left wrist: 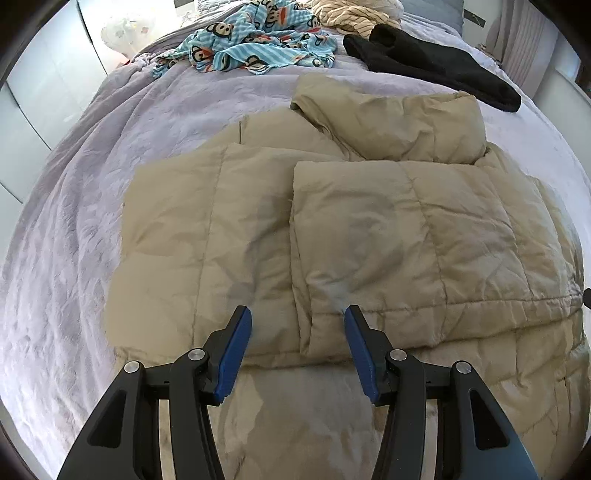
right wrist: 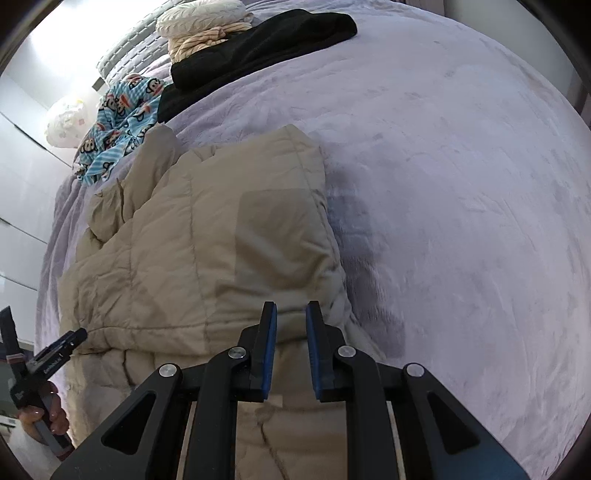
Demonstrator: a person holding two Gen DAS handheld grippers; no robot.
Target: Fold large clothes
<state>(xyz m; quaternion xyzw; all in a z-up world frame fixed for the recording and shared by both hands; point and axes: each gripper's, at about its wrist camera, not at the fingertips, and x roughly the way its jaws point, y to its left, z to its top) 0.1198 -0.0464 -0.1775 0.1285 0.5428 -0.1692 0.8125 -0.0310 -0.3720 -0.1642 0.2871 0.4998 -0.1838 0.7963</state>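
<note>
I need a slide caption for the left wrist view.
Open left gripper hovers above folded beige jacket on the bed.

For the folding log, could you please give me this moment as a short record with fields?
surface: bed with lavender blanket
main garment: beige quilted jacket, lying flat, both sleeves folded in over the body
left gripper: open, above the jacket, nothing between the jaws
right gripper: jaws slightly apart, above the jacket's edge, nothing gripped
other clothes: blue monkey-print garment, crumpled; black garment; cream striped garment, all at the far end
fold state: partly done
</note>
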